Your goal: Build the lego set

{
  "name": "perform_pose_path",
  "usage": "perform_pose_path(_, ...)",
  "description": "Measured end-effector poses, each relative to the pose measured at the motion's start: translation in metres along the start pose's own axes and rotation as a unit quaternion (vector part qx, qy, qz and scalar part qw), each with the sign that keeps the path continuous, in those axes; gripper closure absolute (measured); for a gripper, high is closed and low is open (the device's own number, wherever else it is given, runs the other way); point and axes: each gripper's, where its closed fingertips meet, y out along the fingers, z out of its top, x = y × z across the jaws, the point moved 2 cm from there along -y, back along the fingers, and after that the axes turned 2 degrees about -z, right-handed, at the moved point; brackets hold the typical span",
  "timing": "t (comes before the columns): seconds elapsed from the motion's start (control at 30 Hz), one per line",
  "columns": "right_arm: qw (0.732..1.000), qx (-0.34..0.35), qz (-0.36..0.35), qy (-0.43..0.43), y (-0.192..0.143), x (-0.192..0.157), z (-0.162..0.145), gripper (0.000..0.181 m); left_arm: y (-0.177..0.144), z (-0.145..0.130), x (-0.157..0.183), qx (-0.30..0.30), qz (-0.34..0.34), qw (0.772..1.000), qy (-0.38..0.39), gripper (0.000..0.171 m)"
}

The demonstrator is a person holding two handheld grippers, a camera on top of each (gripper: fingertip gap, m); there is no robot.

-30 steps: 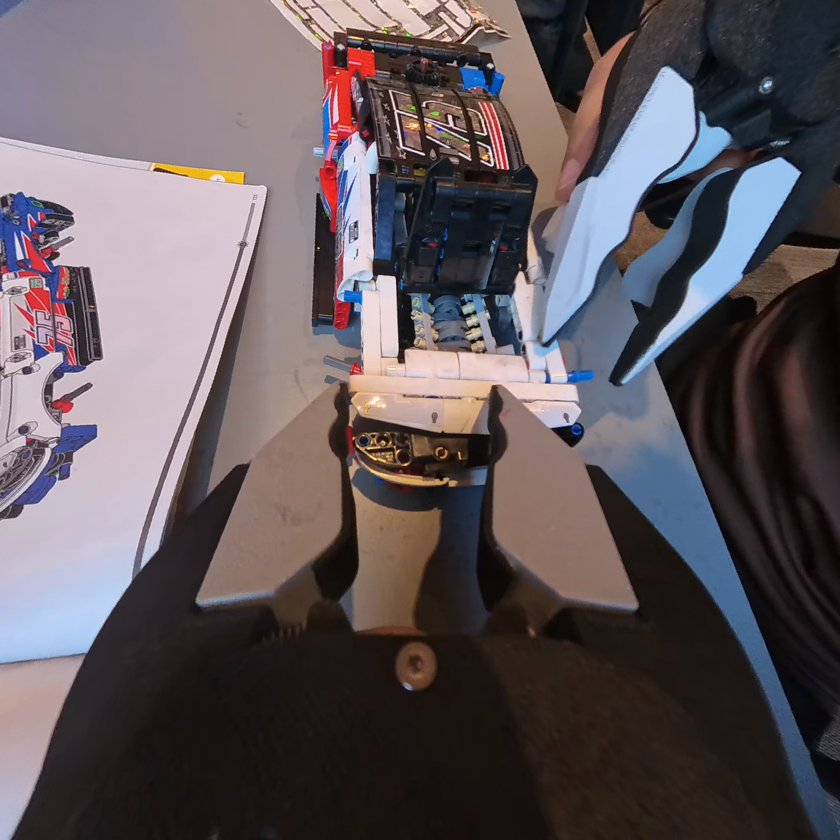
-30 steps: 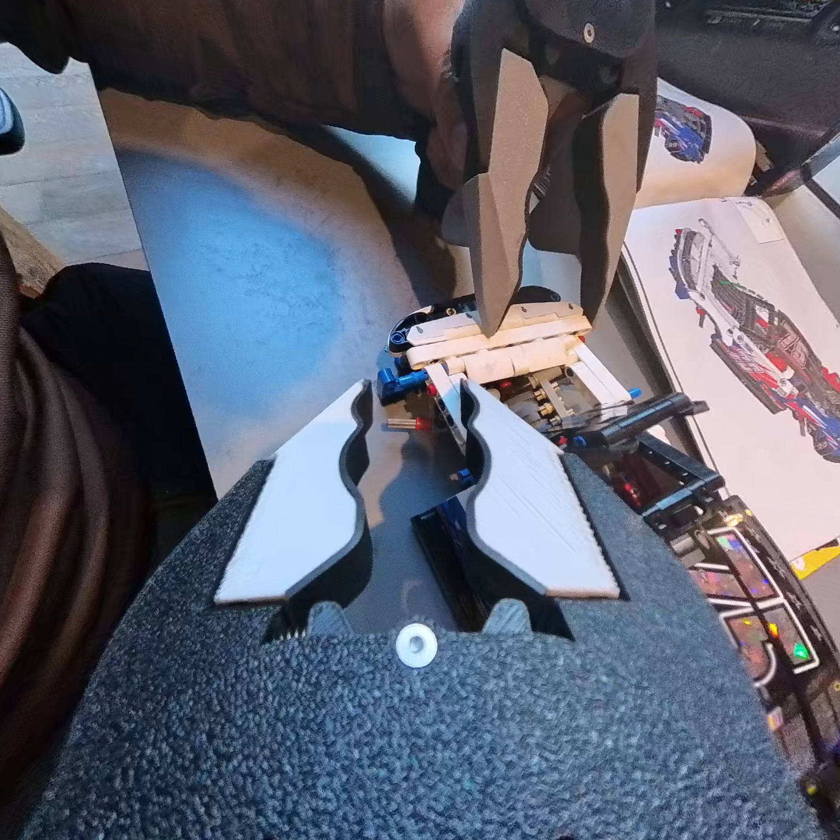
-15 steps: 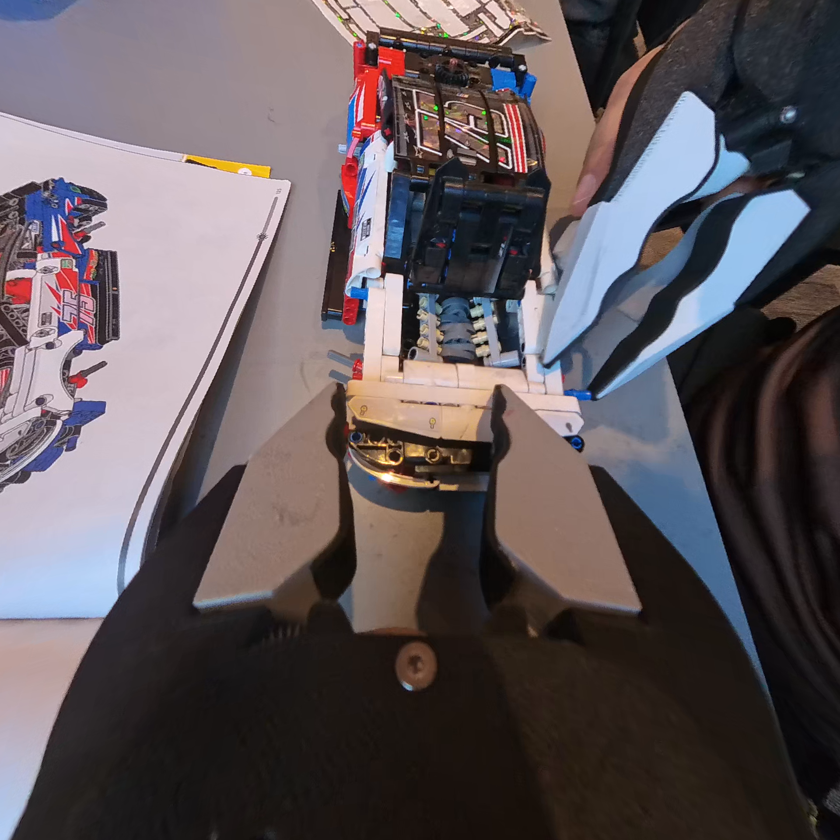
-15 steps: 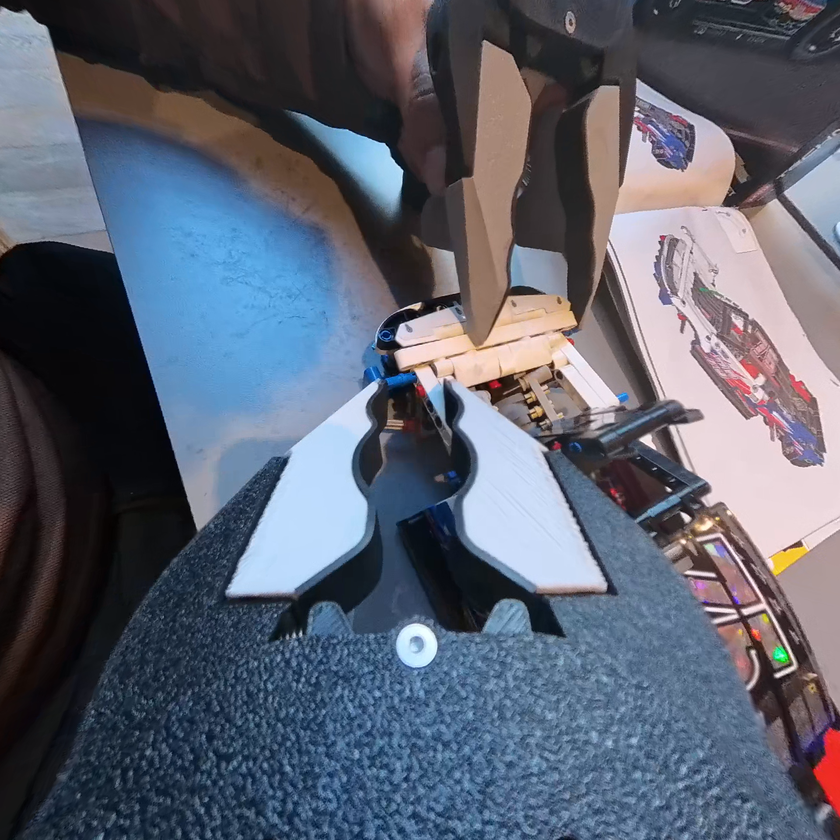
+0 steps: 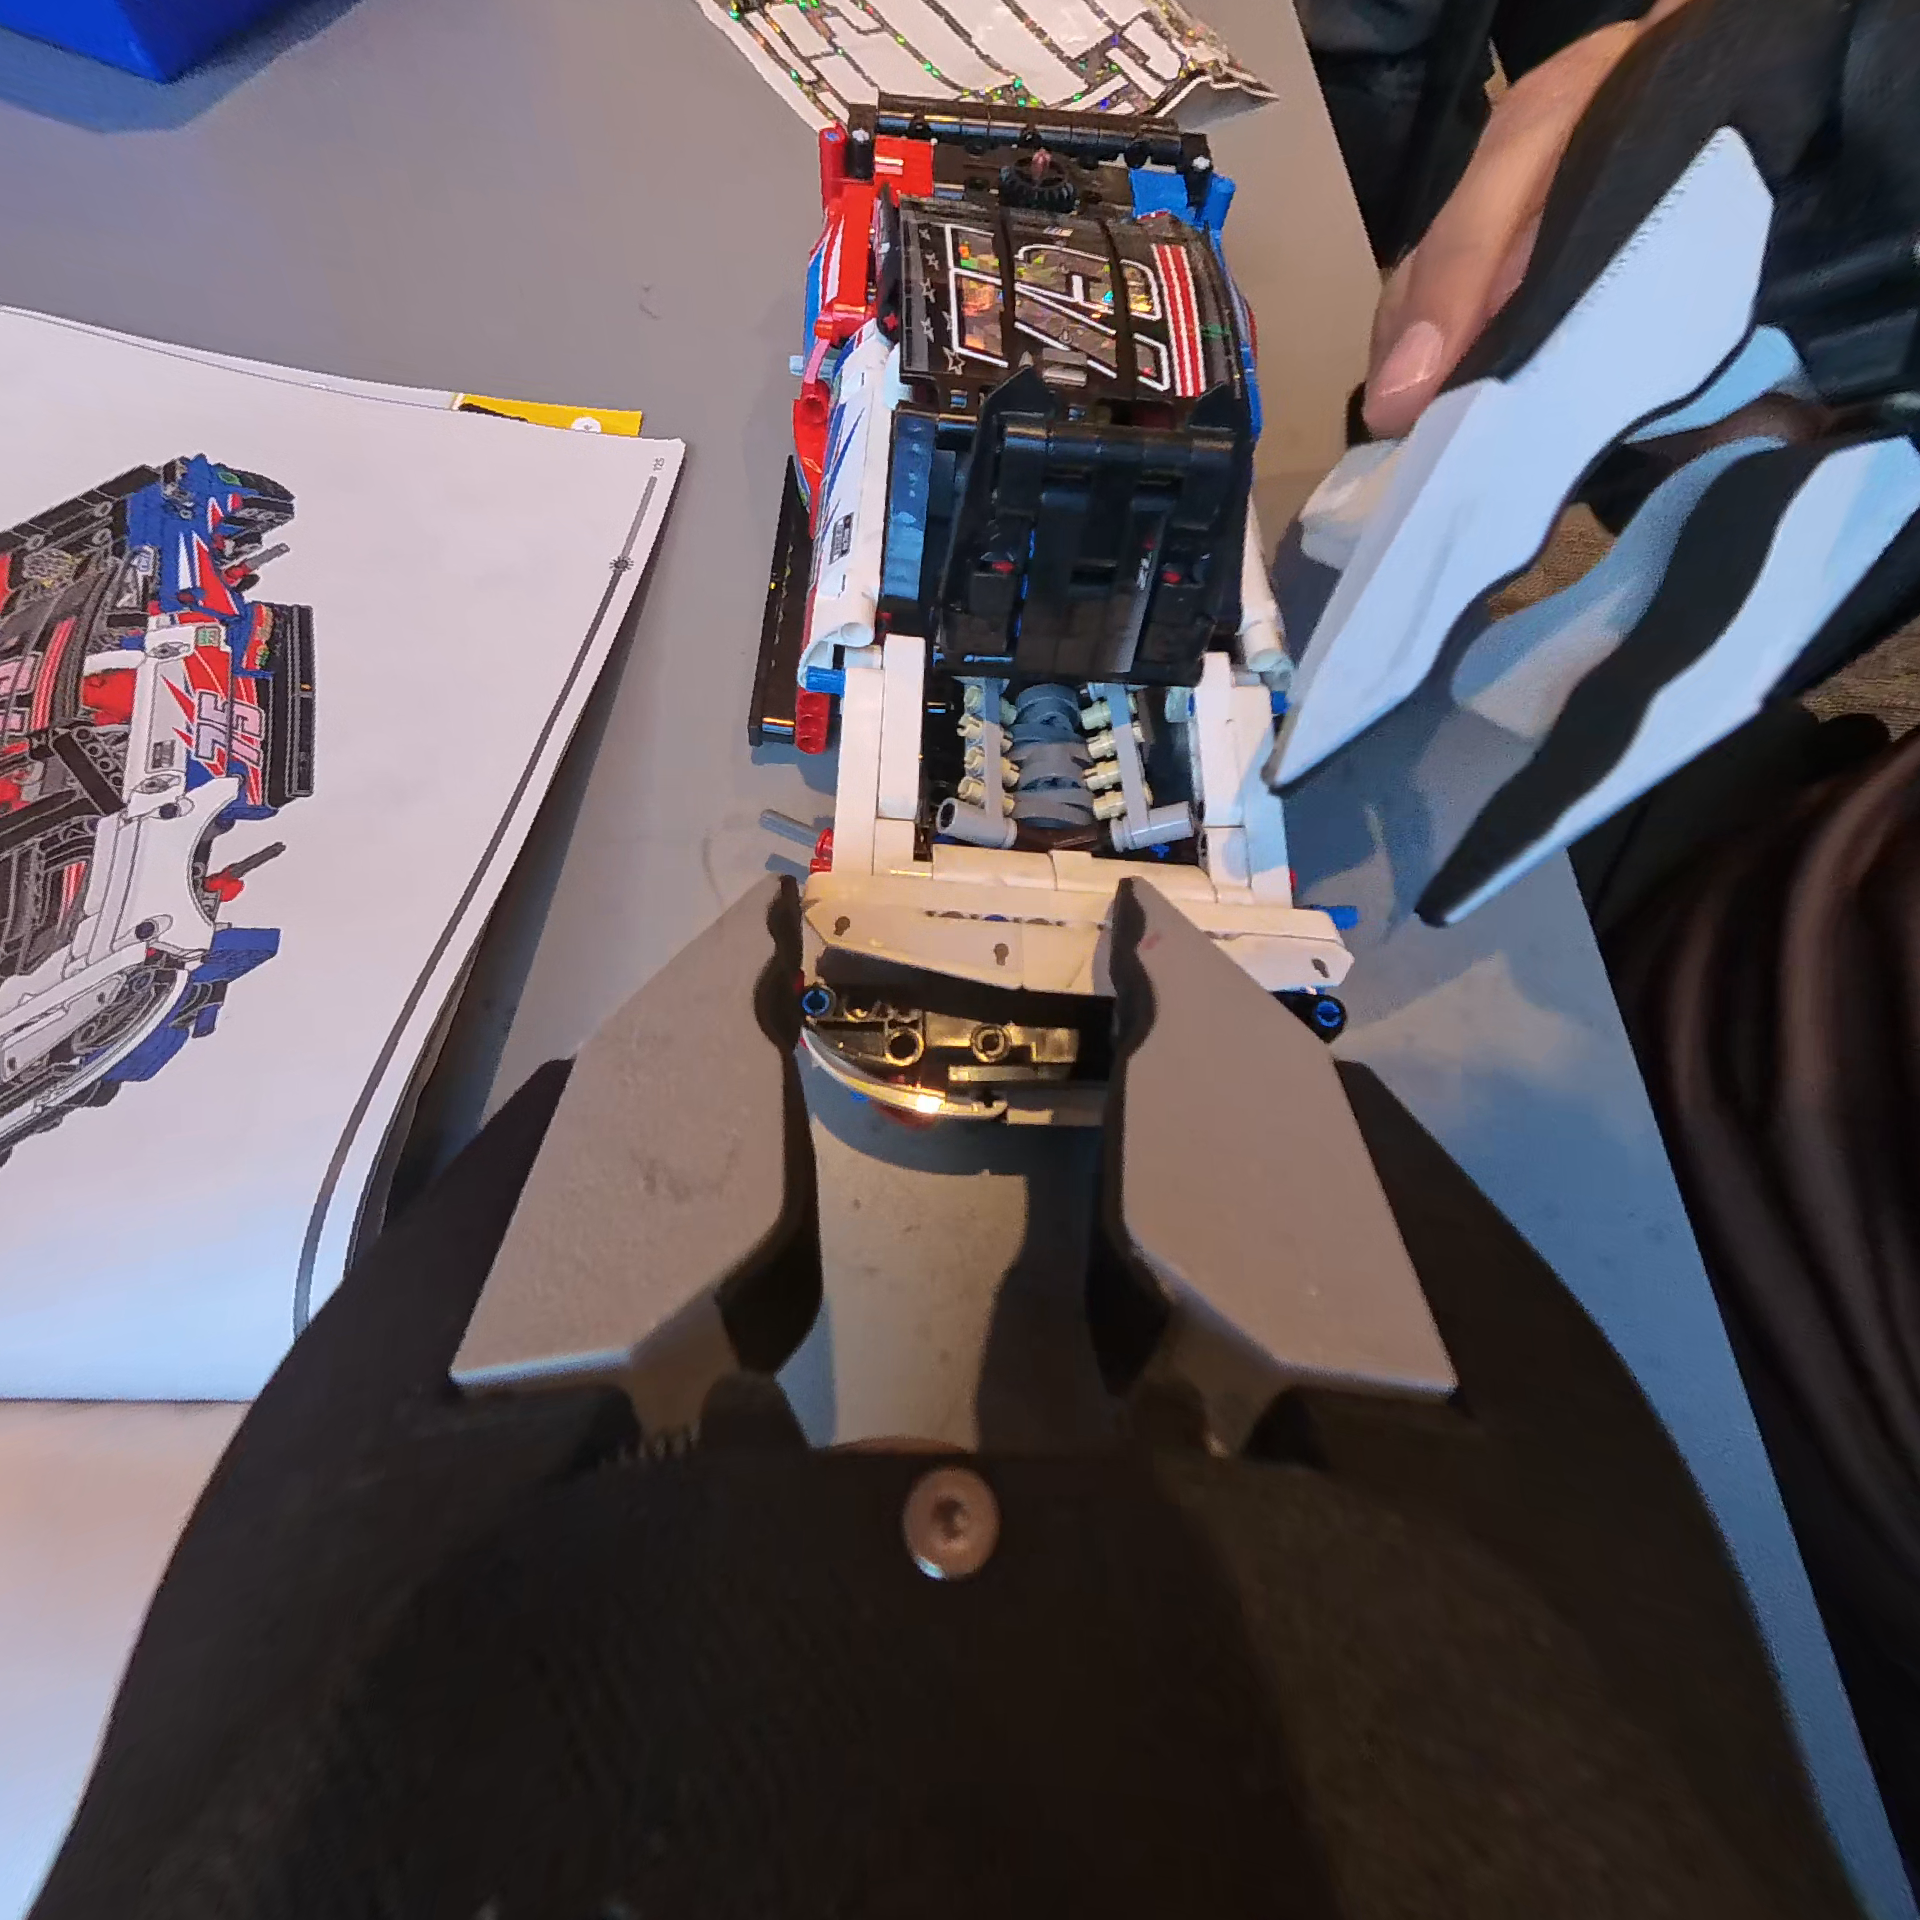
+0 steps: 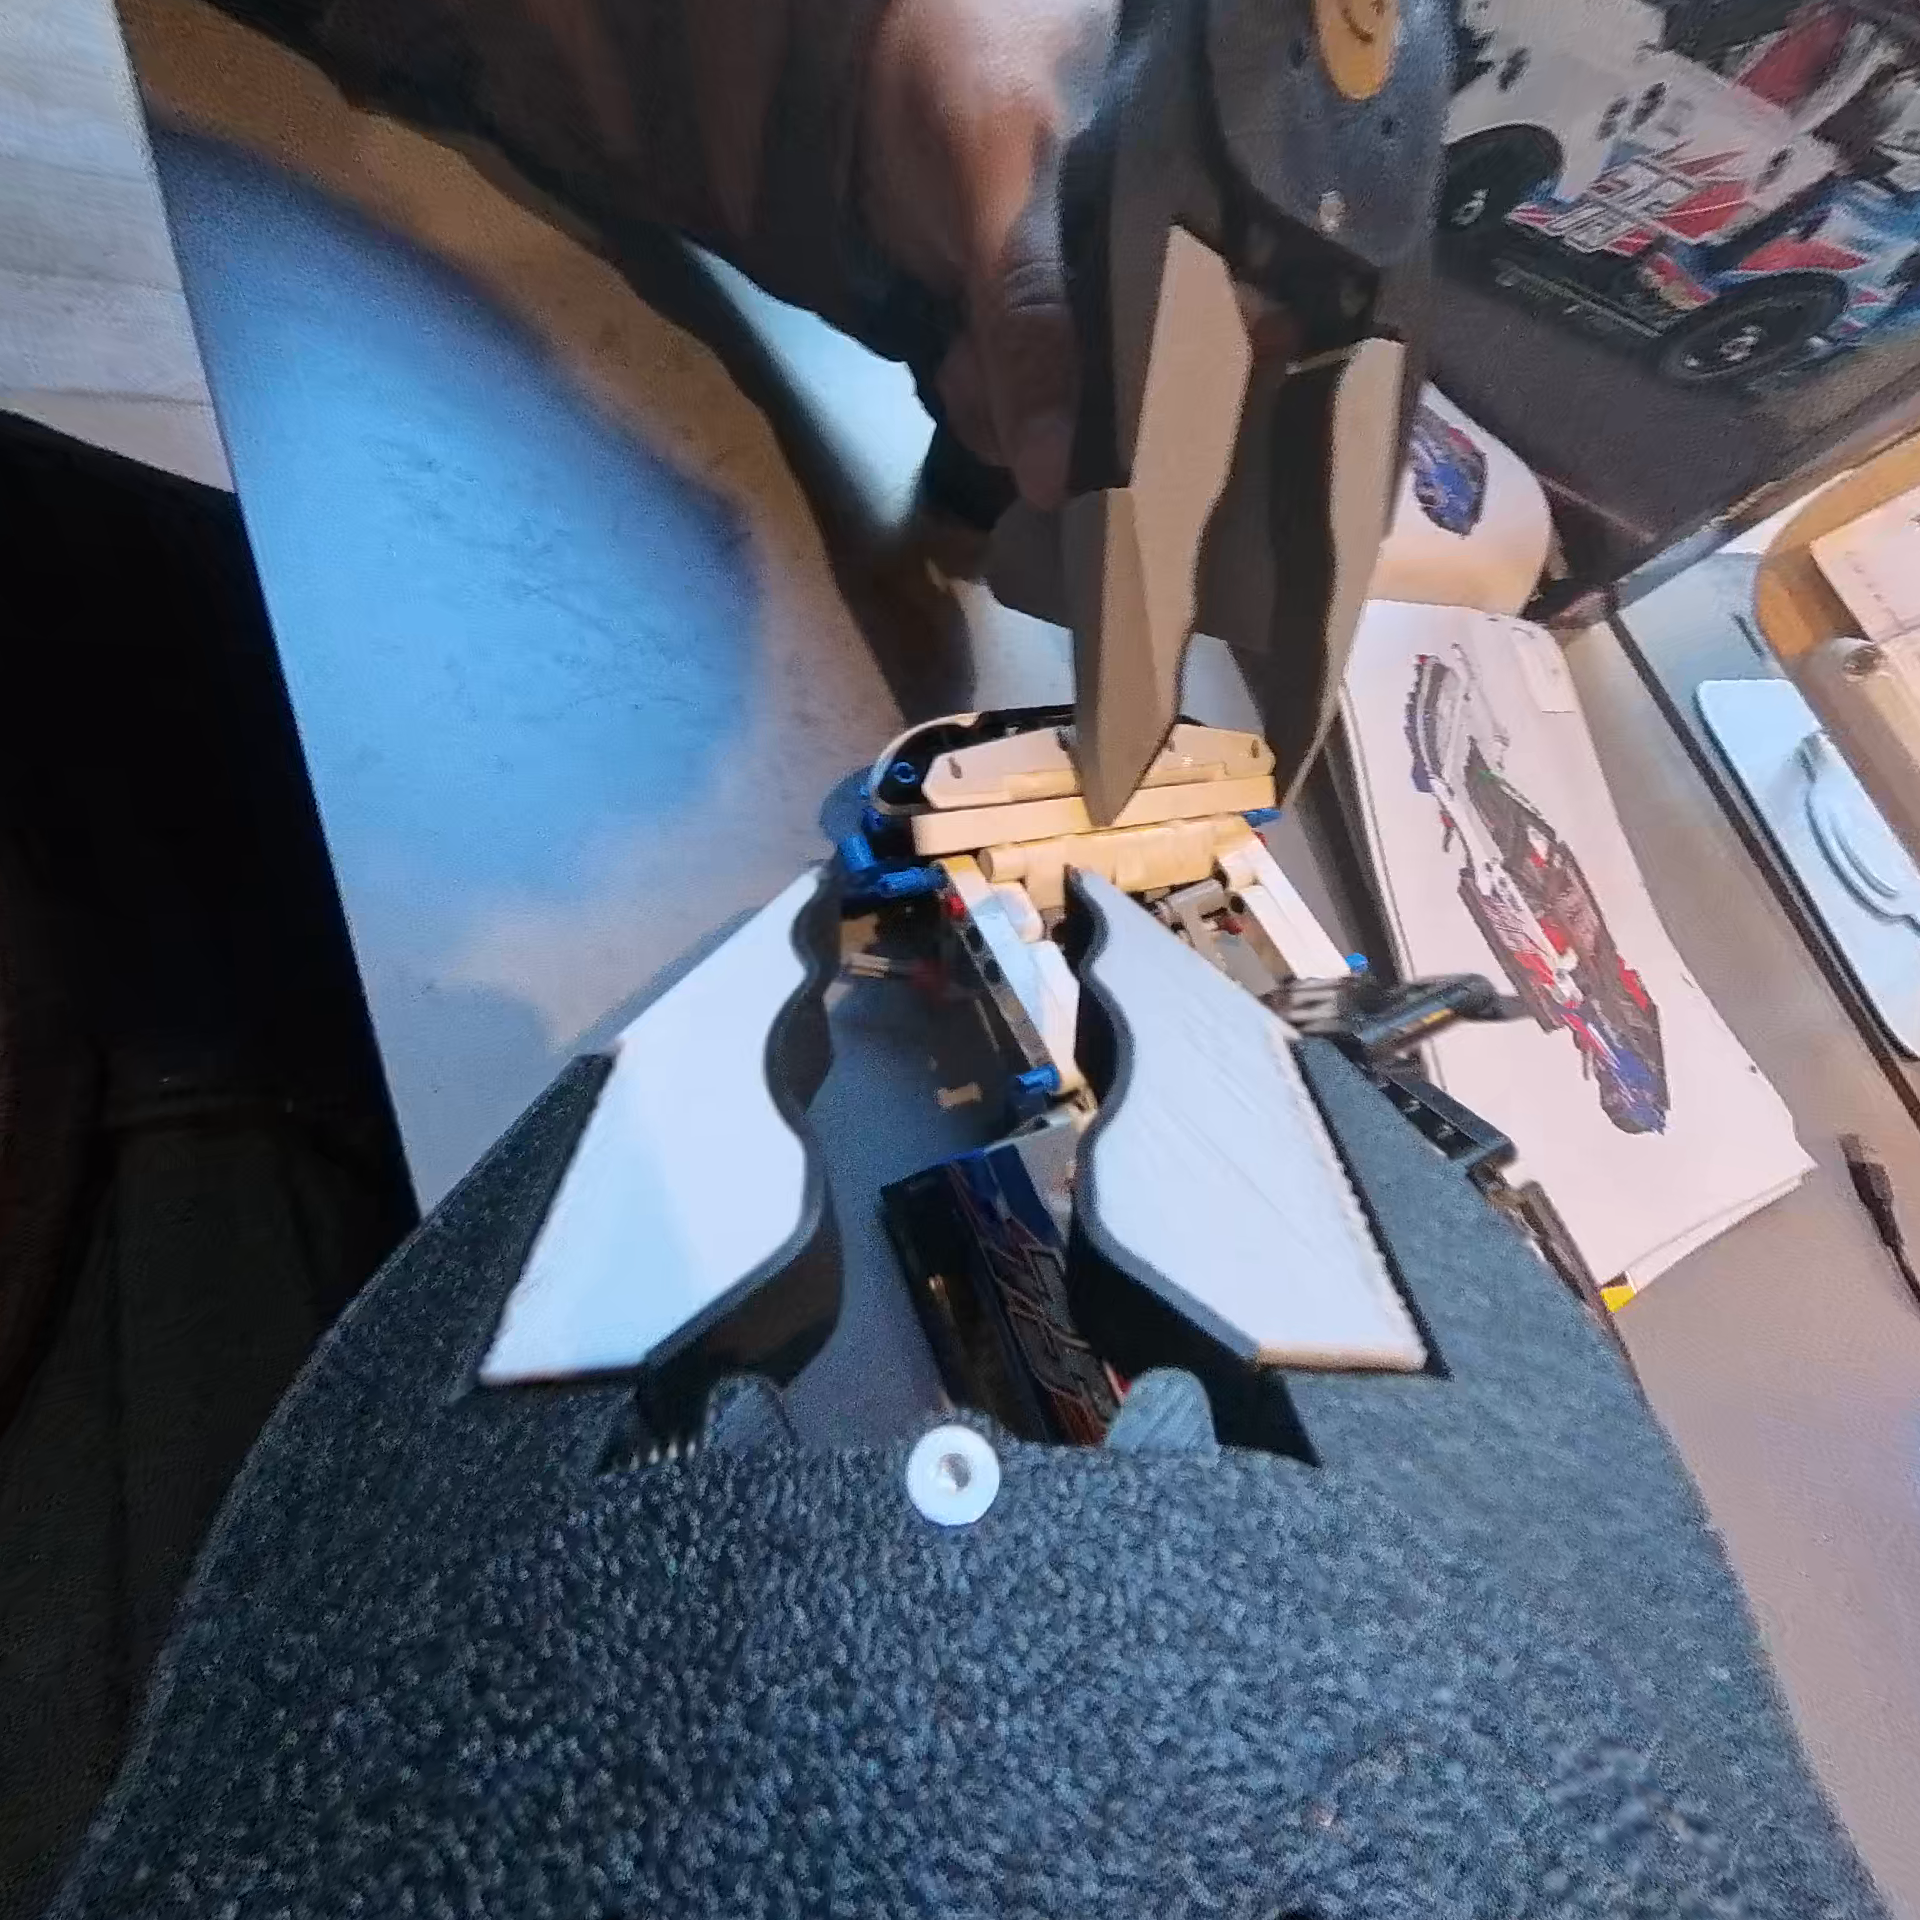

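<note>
A lego race car (image 5: 1049,520), white, black, red and blue, lies on the grey table (image 5: 468,229) with its open engine bay facing me. My left gripper (image 5: 951,935) has grey fingers shut on the car's front end. It also shows in the right wrist view (image 6: 1195,795), standing over the white nose (image 6: 1091,821). My right gripper (image 6: 948,904) has white fingers, open and empty, straddling a white beam on the car's right side. It also shows at the right of the left wrist view (image 5: 1356,847).
An open instruction booklet (image 5: 364,831) lies left of the car. A sticker sheet (image 5: 987,52) lies beyond it and a blue box (image 5: 156,31) sits at the far left. The table's edge runs close along the car's right side. A hand (image 5: 1455,291) holds the right gripper.
The right gripper's fingers narrowed, then spread wider, and it moved in along the car's side. The left gripper kept its hold on the front end.
</note>
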Motion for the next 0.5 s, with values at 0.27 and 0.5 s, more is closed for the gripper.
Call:
perform_pose_path(0.27, 0.989, -0.068, -0.060, -0.113, 0.017, -0.001, -0.012, 0.156, 0.000, 0.000, 0.000, 0.000, 0.001, 1.000, -0.003, 0.114)
perform_pose_path(0.5, 0.992, -0.045, -0.082, -0.089, 0.011, 0.008, -0.009, 0.162, -0.001, -0.001, 0.000, 0.000, -0.009, 1.000, -0.020, 0.110)
